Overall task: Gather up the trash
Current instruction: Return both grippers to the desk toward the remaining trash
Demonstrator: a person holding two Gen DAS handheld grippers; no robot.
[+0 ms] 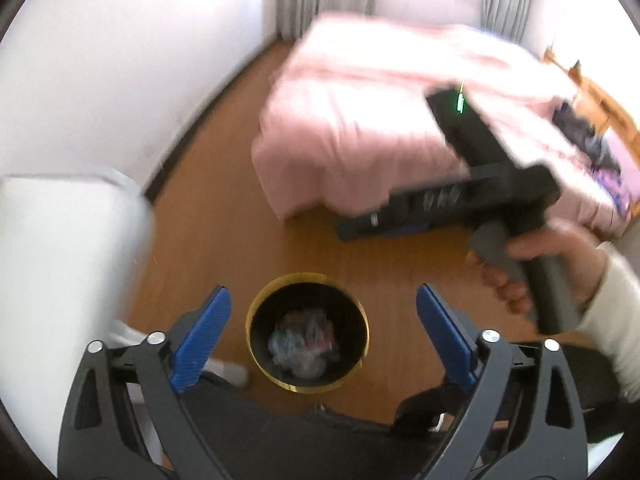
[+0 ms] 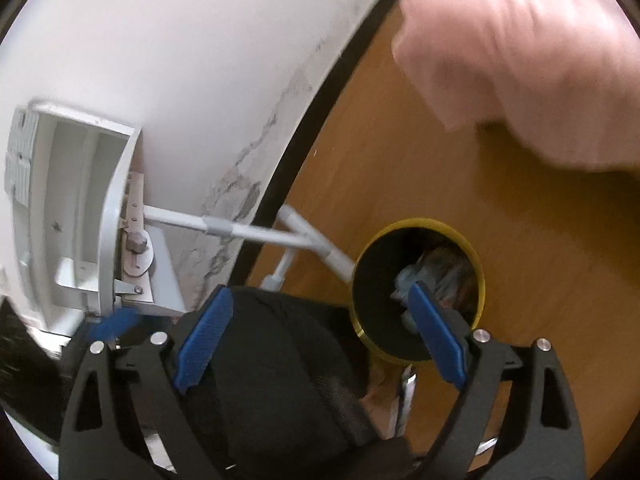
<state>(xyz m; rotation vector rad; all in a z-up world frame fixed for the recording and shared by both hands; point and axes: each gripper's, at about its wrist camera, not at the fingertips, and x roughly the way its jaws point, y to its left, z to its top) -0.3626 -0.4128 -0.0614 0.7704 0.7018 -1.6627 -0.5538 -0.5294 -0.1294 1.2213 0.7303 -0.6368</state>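
A round black wastebasket with a gold rim (image 1: 307, 334) stood on the orange-brown wooden floor (image 1: 224, 200), holding crumpled pale paper and plastic trash (image 1: 304, 342) at its bottom. The left gripper (image 1: 323, 334) hung above it, its blue-padded jaws spread wide with nothing between them. The right gripper (image 2: 322, 338) was likewise spread and empty, the basket under its right finger. A bed with a pink quilt (image 1: 360, 112) stood beyond, near a white wall (image 1: 120, 60).

Both wrist views look down, sharing the bin (image 1: 307, 332).
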